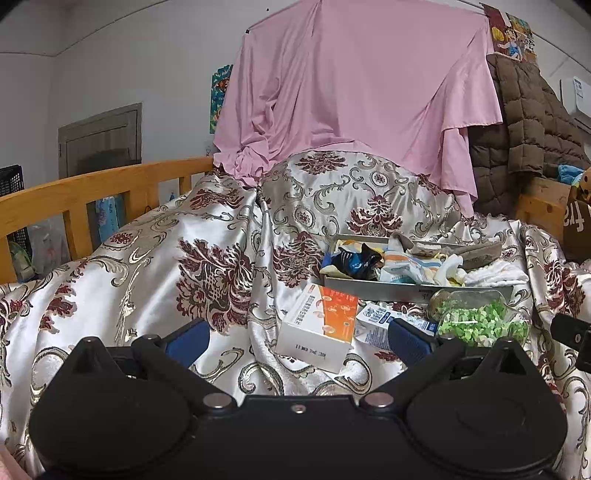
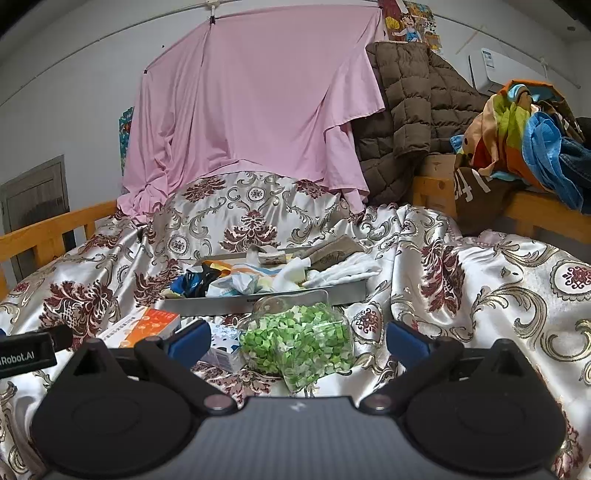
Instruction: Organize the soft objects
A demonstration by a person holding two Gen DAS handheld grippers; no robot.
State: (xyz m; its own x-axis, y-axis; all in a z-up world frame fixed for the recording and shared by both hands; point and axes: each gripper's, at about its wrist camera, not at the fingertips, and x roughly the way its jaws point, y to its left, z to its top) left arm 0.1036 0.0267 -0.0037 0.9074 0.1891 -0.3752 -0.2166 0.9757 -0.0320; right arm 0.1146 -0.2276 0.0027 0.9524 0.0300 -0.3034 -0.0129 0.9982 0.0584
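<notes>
both tools spread, tray (image 2: 266, 300) of socks (image 2: 236, 280)

A lived-in bedroom at home

I saw a bed (image 1: 110, 280) with an orange wooden rail (image 1: 92, 188), draped in a shiny floral bedspread (image 2: 480, 280). A pink sheet (image 2: 258, 107) hung from a line on the wall beside a brown quilted jacket (image 2: 406, 110). Loose clothes (image 2: 524, 136) were heaped on the right, under a wall air conditioner (image 2: 487, 70) and cartoon posters (image 2: 410, 22).
</notes>
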